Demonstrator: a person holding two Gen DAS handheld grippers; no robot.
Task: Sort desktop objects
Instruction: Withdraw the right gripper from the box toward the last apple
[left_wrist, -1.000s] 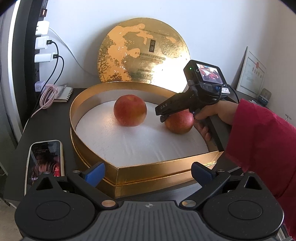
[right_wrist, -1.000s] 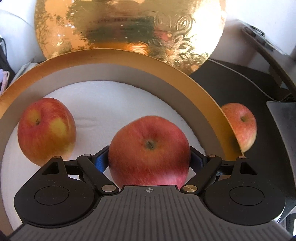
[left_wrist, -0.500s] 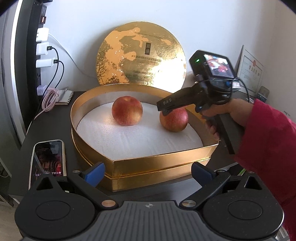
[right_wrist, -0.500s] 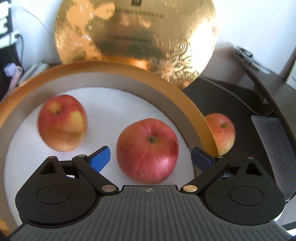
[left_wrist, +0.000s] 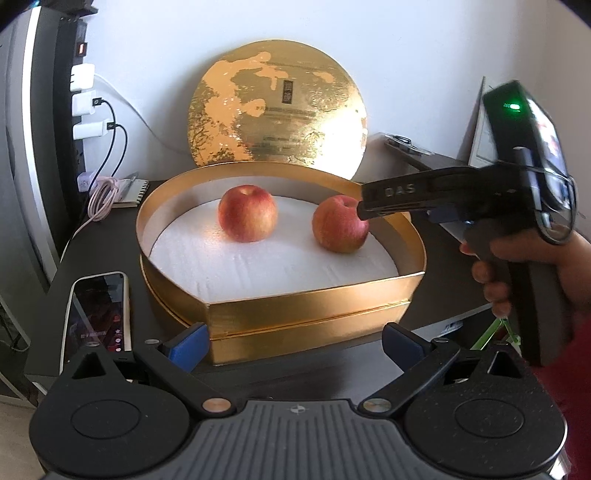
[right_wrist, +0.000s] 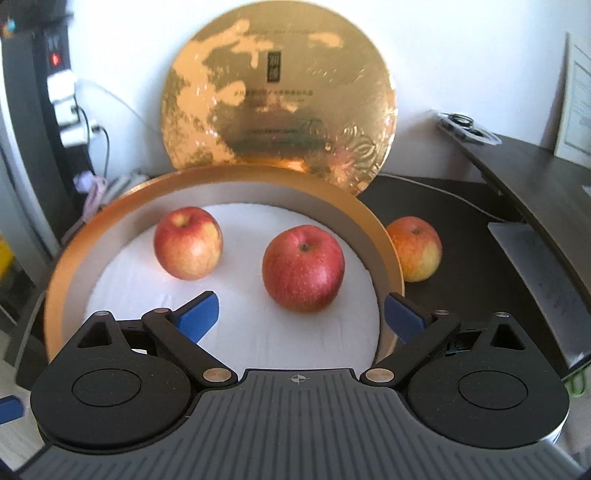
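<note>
A gold box (left_wrist: 314, 314) with a white foam floor holds two red apples: one at the left (left_wrist: 247, 213) (right_wrist: 188, 242) and one at the right (left_wrist: 340, 229) (right_wrist: 303, 268). A third apple (right_wrist: 415, 248) lies on the dark desk outside the box's right wall (right_wrist: 391, 266). My right gripper (right_wrist: 300, 317) is open and empty, raised above the near side of the box; in the left wrist view it (left_wrist: 364, 210) hangs over the box's right rim. My left gripper (left_wrist: 293, 343) is open and empty in front of the box.
The round gold lid (left_wrist: 277, 107) leans on the wall behind the box. A phone (left_wrist: 98, 310) lies at the front left. Chargers and cables (left_wrist: 105, 184) and a notebook (left_wrist: 131, 192) are at the left. Papers (right_wrist: 546, 280) lie at the right, by a raised shelf (right_wrist: 535, 173).
My right gripper opened and let go of the right apple in the box, then pulled back and up. My left gripper backed away a little.
</note>
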